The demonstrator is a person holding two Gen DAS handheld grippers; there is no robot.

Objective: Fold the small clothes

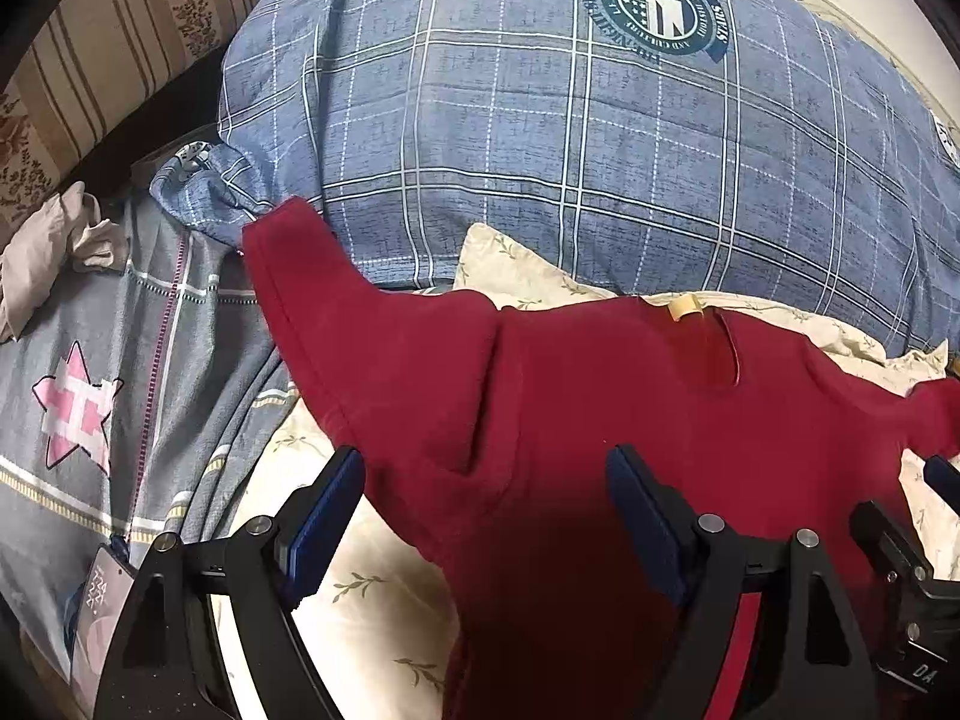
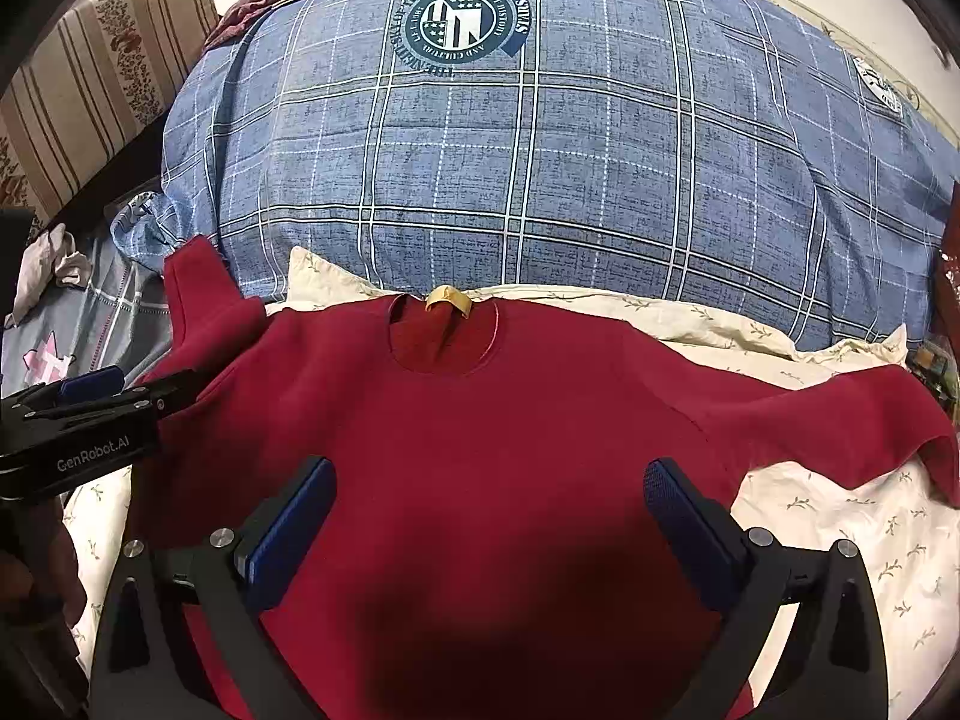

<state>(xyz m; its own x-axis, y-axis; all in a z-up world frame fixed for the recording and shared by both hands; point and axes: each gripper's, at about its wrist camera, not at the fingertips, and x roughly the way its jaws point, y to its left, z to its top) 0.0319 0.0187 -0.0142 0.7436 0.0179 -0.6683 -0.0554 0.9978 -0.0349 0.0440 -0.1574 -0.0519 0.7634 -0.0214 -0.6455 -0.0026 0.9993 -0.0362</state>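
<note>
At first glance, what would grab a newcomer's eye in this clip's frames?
The dark red top dominates: it lies spread flat, front up, on the cream floral sheet, neckline away from the cameras and both sleeves out. Behind it bulges a big blue plaid duvet with a round crest. Both grippers, left and right, hover open over the top's lower half.

Both views were evenly and fairly brightly lit, without glare. A dark soft shadow fell on the red sweater (image 2: 480, 450) at the bottom centre of each frame. Fisheye distortion bowed the blue plaid quilt (image 2: 540, 168), black vignette filled the corners, and focus was mostly sharp.
</note>
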